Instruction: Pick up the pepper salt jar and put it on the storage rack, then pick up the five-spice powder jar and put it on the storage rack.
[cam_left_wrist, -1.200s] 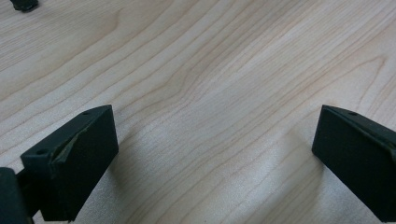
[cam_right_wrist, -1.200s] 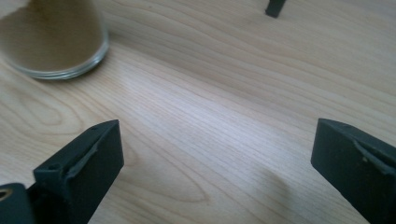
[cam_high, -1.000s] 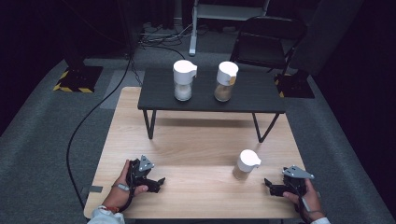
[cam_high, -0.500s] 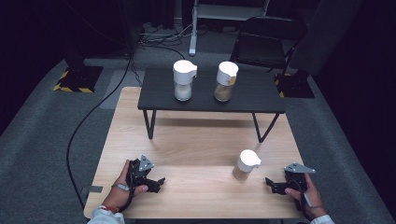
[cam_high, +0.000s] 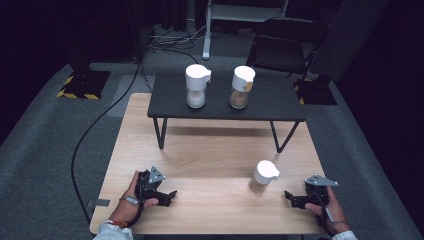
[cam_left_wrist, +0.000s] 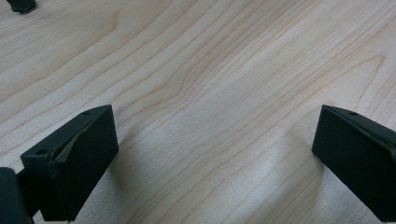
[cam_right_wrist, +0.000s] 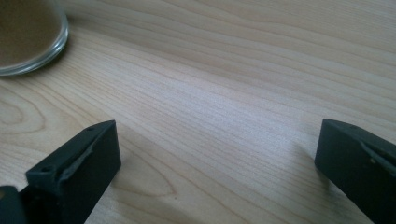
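Note:
A white-lidded glass jar (cam_high: 263, 176) of brown powder stands on the light wooden table (cam_high: 210, 150), front right. My right gripper (cam_high: 291, 198) lies on the table just right of it, pointing left at the jar. Its jaws have just been opening and stand wide, with bare wood between them (cam_right_wrist: 217, 158). The jar's base (cam_right_wrist: 28, 37) sits at the upper left of the right gripper view. My left gripper (cam_high: 170, 195) rests on the table at the front left, open, with nothing between its jaws (cam_left_wrist: 215, 158).
A small black table (cam_high: 280, 107) stands on the far half of the wooden one. It bears two white-lidded jars, one pale (cam_high: 196, 86) and one brownish (cam_high: 241, 87). A black chair (cam_high: 287, 40) stands behind. A cable (cam_high: 95, 130) runs over the grey floor at left.
My right hand has shifted very slightly near the jar. The left hand and all three jars stand as before.

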